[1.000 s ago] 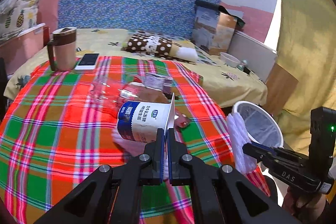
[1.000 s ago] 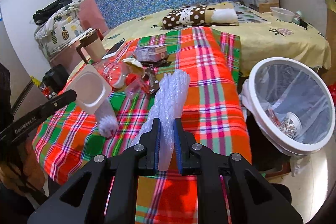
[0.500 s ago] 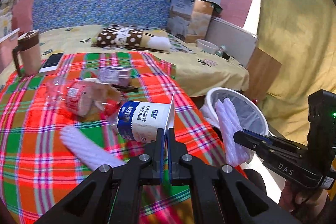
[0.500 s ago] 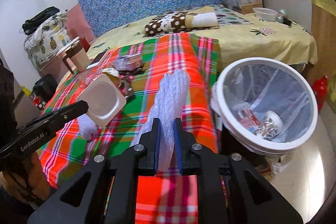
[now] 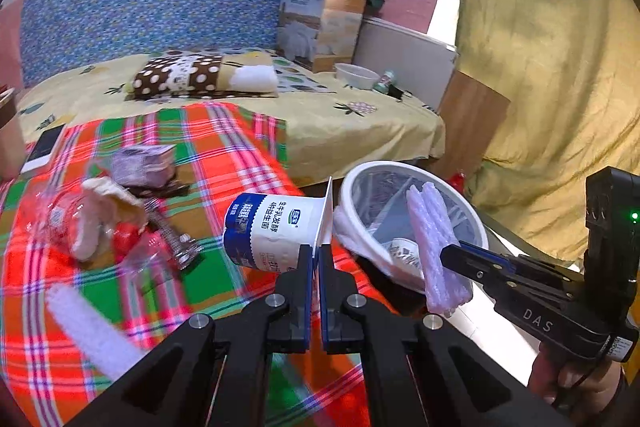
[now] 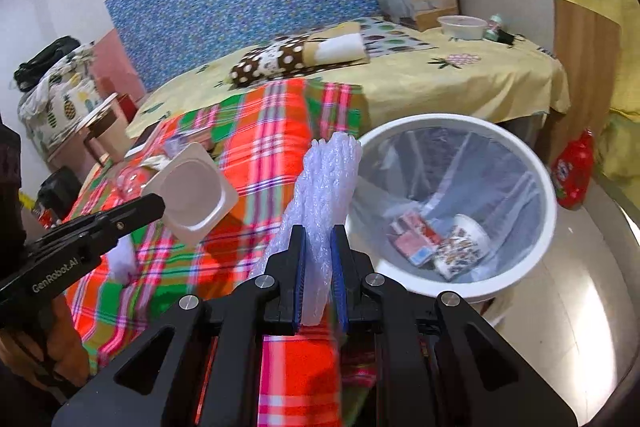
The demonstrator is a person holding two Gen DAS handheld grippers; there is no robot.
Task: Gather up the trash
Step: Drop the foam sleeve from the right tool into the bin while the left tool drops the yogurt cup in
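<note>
- On the left of the bench under the red, green and pink plaid cloth (image 5: 224, 155) more rubbish lies waiting: a crushed clear plastic bottle (image 5: 76, 227), a white foam roll (image 5: 88, 331) near me, and a crumpled silvery wrapper (image 5: 140, 165) farther off. I leave those for later trips.
- My left gripper (image 5: 314, 291) has its jaws clamped on the flat rim of the white and blue yoghurt cup (image 5: 272, 227), which sticks out sideways, hanging above the bench's right edge. The grip is thin, so I should move smoothly and avoid twisting the wrist, or the rim may slip out.
- My right gripper (image 6: 320, 279) has its jaws pressed together on the bundle of pale lilac bubble wrap (image 6: 328, 183), which stands upright beside the bin's near left rim. It is light and floppy; I would carry it fully over the opening before letting go.
- The round white waste bin with a clear liner (image 6: 548, 211) stands on the floor to the right, holding a printed paper cup (image 6: 464, 243) and small cartons. I would drop one piece at a time, low over its middle.
</note>
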